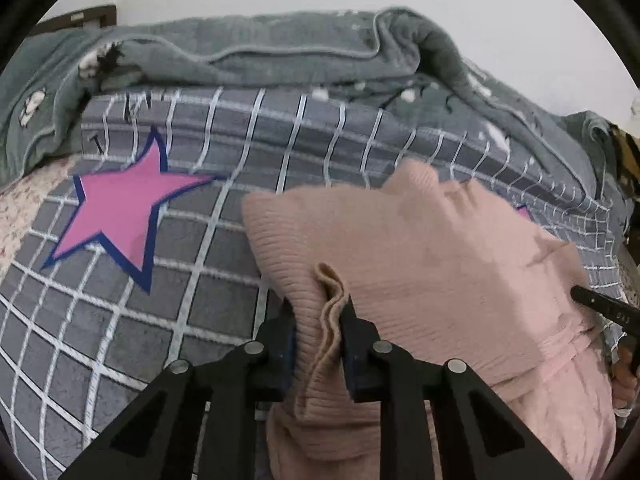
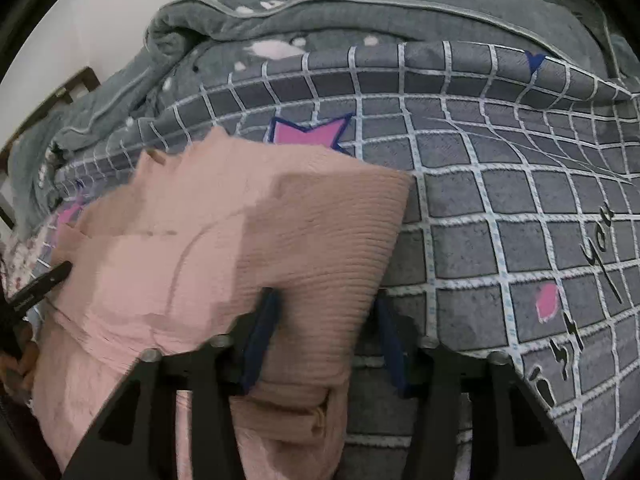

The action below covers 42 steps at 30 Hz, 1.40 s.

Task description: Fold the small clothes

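A pink ribbed knit garment (image 1: 420, 256) lies on a grey checked bedspread (image 1: 200, 280). My left gripper (image 1: 318, 312) is shut on a bunched fold of its left edge. In the right wrist view the same garment (image 2: 248, 240) drapes between the jaws of my right gripper (image 2: 324, 304), which stand open around the cloth. The left gripper's finger (image 2: 44, 284) shows at the left edge of the right wrist view. The right gripper's finger (image 1: 600, 306) shows at the right edge of the left wrist view.
The bedspread (image 2: 500, 220) has pink stars (image 1: 120, 216) and black lettering (image 2: 592, 280). A rumpled grey blanket (image 1: 280, 52) lies piled along the far side against a white wall. A dark wooden bed frame (image 2: 76, 84) shows at far left.
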### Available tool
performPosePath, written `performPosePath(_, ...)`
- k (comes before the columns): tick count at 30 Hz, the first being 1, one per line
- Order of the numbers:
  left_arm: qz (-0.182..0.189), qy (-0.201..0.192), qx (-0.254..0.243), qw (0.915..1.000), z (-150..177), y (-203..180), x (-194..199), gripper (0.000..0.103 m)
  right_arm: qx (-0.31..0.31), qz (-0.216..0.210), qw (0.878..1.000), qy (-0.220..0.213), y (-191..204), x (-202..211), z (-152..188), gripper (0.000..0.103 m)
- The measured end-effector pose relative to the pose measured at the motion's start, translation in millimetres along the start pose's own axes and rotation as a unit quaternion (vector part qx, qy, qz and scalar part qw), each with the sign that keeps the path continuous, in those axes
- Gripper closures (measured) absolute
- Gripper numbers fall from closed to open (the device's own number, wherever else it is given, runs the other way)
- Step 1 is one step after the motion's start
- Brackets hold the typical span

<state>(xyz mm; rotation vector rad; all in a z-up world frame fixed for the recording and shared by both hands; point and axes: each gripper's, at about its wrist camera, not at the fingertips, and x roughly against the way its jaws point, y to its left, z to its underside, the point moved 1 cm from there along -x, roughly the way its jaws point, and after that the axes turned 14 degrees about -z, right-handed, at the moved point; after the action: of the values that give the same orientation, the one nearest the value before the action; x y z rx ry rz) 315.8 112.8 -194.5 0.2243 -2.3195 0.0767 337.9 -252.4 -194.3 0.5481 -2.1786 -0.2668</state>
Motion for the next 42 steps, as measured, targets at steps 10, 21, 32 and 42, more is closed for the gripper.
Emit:
performPosePath(10,-0.004,0.031,0.031,0.9991,8,13,-12,0.061,0.002,0.048,0.999,0.000,-2,-4,3,0.075)
performPosePath(21,-0.005,0.031,0.043,0.9986,26,25,24,0.059,0.043,0.092,0.994,-0.026,16,50,26,0.066)
performPosePath(32,-0.001,0.016,0.012,0.9998,61,20,107,0.061,0.040,0.079,0.996,-0.024,63,112,98,0.079)
performPosePath(42,0.001,0.039,0.012,0.9992,122,24,158,0.052,0.036,0.026,0.999,-0.011,97,147,183,0.075)
